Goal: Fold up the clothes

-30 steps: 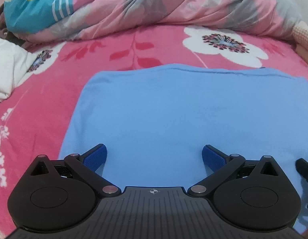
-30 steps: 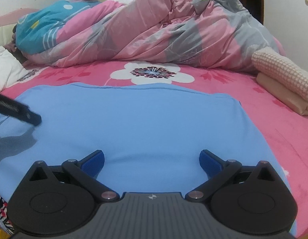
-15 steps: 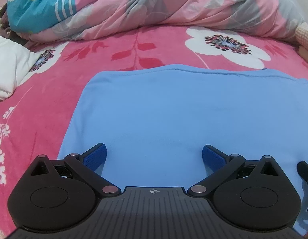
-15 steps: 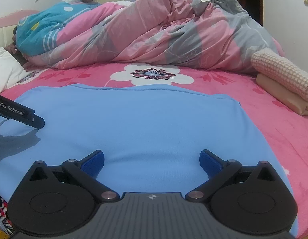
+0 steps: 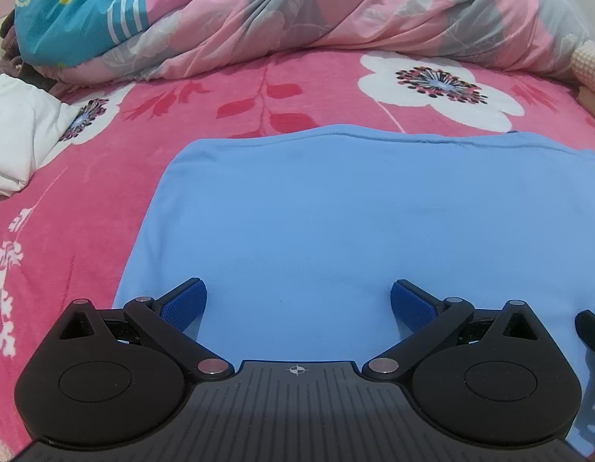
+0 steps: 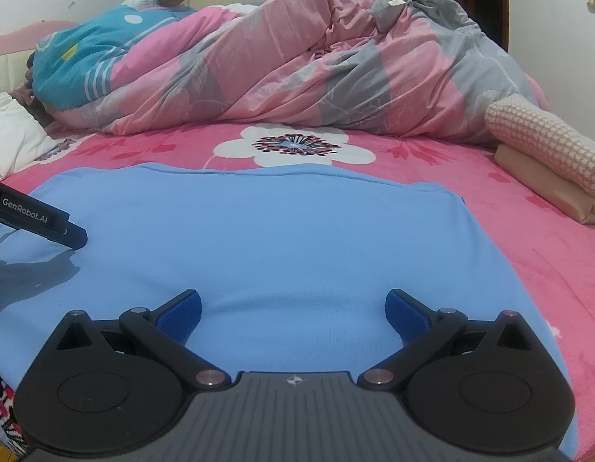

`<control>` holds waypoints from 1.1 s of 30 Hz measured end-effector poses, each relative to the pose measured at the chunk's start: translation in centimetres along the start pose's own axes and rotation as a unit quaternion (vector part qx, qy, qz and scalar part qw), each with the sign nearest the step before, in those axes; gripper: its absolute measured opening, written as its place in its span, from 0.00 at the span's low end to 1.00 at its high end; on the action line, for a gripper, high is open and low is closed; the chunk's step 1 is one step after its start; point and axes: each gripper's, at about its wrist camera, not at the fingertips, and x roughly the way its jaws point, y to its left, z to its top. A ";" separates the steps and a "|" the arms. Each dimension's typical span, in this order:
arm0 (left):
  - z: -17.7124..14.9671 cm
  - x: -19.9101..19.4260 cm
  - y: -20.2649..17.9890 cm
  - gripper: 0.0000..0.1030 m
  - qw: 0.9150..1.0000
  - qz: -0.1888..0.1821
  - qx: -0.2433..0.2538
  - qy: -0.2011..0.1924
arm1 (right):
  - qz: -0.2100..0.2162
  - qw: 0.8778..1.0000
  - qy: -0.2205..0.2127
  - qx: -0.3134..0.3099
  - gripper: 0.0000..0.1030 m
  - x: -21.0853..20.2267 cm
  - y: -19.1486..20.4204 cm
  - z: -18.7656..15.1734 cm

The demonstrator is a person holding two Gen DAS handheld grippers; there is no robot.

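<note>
Two grippers' fingers (image 5: 183,305) wide apart, blue garment (image 6: 282,238) flat on pink floral bedspread (image 5: 85,192), rumpled duvet (image 6: 316,69)

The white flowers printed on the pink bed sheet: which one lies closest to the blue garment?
The large white flower beyond the blue garment's far hem; the other flower lies partly under the white cloth.

— Anything different over the last second?
— Edged back toward the near edge of the blue garment (image 5: 336,211): more pink bedsheet (image 5: 104,177) visible past its far hem.
— From the right wrist view?
— Left gripper (image 6: 39,219) further into frame at the left, lettering now readable.
</note>
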 end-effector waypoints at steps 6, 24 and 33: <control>0.0 0.0 -0.1 1.00 1.000 0.002 0.000 -0.001 | -0.001 1.000 -0.003 -0.001 1.00 0.0 0.1 -0.1; 0.0 -0.1 -0.1 1.00 1.000 0.001 -0.001 -0.001 | -0.003 1.000 -0.004 -0.002 1.00 0.1 0.1 -0.1; 0.0 0.0 0.0 1.00 1.000 -0.001 -0.001 -0.001 | -0.005 1.000 -0.006 -0.003 1.00 0.1 0.2 -0.2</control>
